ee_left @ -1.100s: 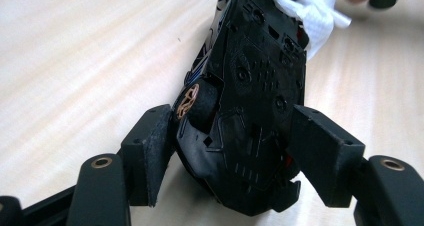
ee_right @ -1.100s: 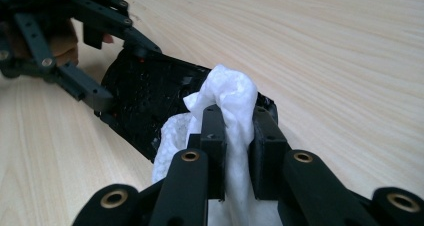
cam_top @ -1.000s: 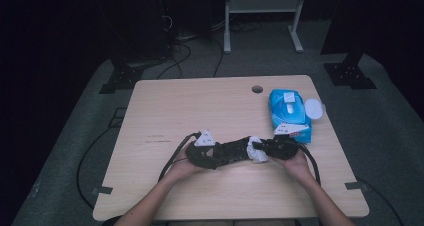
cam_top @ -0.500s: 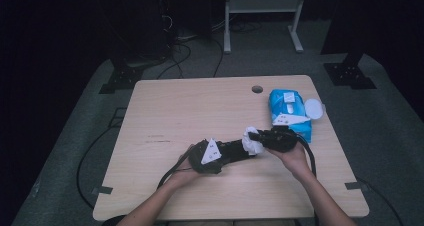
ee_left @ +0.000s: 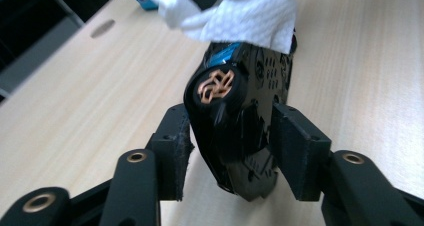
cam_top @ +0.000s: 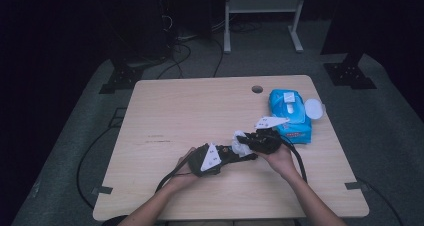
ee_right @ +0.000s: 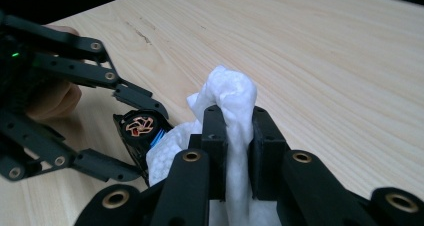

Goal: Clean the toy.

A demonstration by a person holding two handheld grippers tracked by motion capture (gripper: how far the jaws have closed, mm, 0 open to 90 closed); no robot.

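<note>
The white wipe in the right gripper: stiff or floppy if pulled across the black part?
Probably floppy: the wipe bunches and folds between the right gripper pads. Likely light, drooping over the black part. It may snag on that part's edges.

High view: fixed above the person's side, facing forward and down on the whole table [cam_top: 165, 111], from afar. Left gripper view: close along its own jaws, level over the tabletop towards the white wipe [ee_left: 240, 13]. Right gripper view: equally close, facing the opposite way; both share the wipe [ee_right: 227, 93].
</note>
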